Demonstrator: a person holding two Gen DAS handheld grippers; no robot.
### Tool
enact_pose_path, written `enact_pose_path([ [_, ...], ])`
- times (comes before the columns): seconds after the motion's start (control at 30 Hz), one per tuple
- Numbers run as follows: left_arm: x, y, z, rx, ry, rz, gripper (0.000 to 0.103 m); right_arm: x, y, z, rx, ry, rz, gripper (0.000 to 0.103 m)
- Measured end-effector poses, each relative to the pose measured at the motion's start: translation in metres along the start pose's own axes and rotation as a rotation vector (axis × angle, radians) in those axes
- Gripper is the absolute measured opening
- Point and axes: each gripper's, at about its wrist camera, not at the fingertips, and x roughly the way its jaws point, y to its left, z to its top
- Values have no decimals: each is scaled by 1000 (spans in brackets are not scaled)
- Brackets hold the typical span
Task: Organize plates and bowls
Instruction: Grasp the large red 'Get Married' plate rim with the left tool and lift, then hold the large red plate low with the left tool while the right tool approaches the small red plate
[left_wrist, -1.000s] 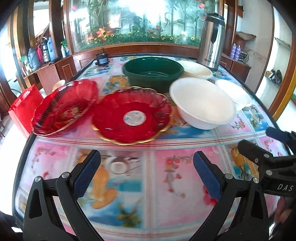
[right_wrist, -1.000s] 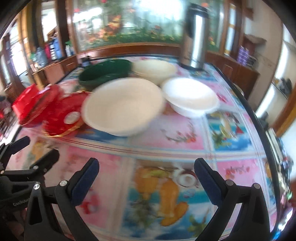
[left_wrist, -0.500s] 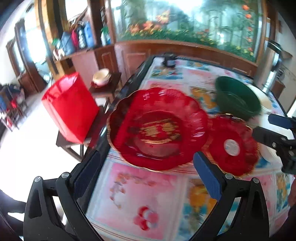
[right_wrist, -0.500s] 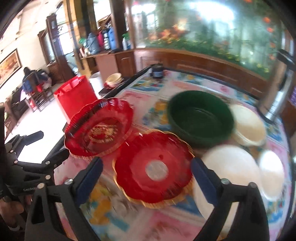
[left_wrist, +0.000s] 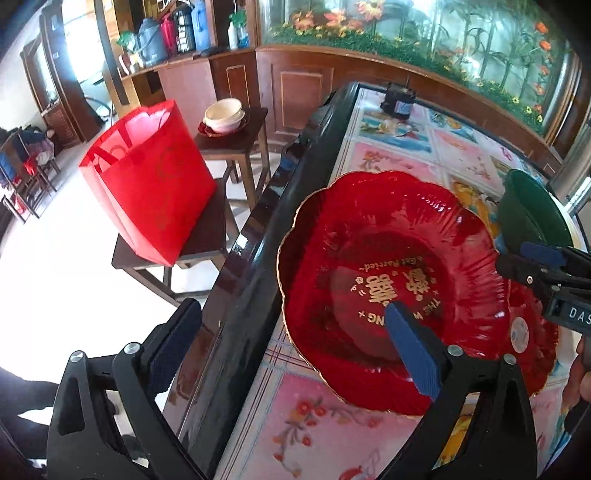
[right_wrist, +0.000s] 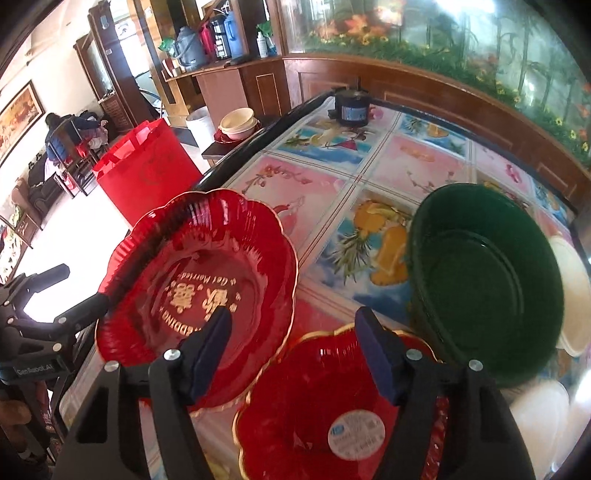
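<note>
A red scalloped plate with gold lettering (left_wrist: 388, 291) lay near the worktop's (left_wrist: 399, 158) left edge, its rim overlapping a second red plate (right_wrist: 317, 398) that carried a round white sticker. Whether the lettered plate lay flat or was tipped could not be told. Just right of the pair sat a dark green bowl (right_wrist: 487, 280), with white bowls (right_wrist: 569, 295) partly hidden behind and beside it.

The left tongs (left_wrist: 291, 341) were spread wide, one pad over the lettered plate, the other out past the worktop's dark edge; they gripped nothing. The right tongs (right_wrist: 295, 354) were also spread, over the meeting rims of the two red plates, empty.

Farther back on the worktop stood a small dark jar (right_wrist: 352, 105). Off the left edge, a red bag (left_wrist: 147, 181) rested on a wooden stool (left_wrist: 207, 240), with stacked bowls on a side table (left_wrist: 232, 136) behind it.
</note>
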Motion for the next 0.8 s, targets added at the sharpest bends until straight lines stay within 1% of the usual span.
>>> enact_pose_path([
  [0.03, 3, 0, 1, 4, 5, -2, 98, 2, -1, 1, 2, 4, 3, 62],
  [0.07, 6, 0, 2, 10, 9, 0, 95, 5, -2, 3, 4, 9, 7, 56],
  [0.1, 8, 0, 3, 11, 15, 4, 92, 11, -1, 5, 2, 20, 7, 53],
  [0.13, 12, 0, 4, 7, 27, 1, 85, 13, -1, 6, 2, 28, 4, 49],
  [0.17, 16, 1, 5, -8, 48, -18, 75, 18, -2, 7, 4, 41, 4, 45],
  [0.2, 19, 2, 7, -23, 61, -41, 70, 22, -3, 7, 6, 48, 10, 42],
  [0.23, 21, 3, 7, -35, 73, -60, 59, 25, -4, 8, 16, 58, 28, 34],
  [0.27, 24, 4, 8, -44, 86, -69, 44, 28, -4, 8, 19, 64, 41, 26],
  [0.3, 27, 3, 9, -41, 96, -65, 37, 30, -4, 7, 17, 72, 53, 22],
  [0.33, 29, 2, 9, -36, 103, -59, 26, 31, -2, 6, 11, 77, 56, 16],
  [0.37, 32, 1, 8, -30, 105, -41, 22, 31, 0, 5, 5, 79, 59, 12],
  [0.43, 33, -1, 7, -13, 93, -6, 15, 32, 2, 4, -6, 74, 50, 11],
  [0.53, 31, 5, 7, -38, 86, -28, 13, 31, 1, 3, 5, 63, 60, 11],
  [0.67, 28, 2, 6, -23, 64, 0, 13, 30, 10, 0, -32, 52, 9, 11],
  [0.8, 25, 7, 6, -40, 64, -13, 13, 25, 14, -1, -33, 35, -2, 12],
])
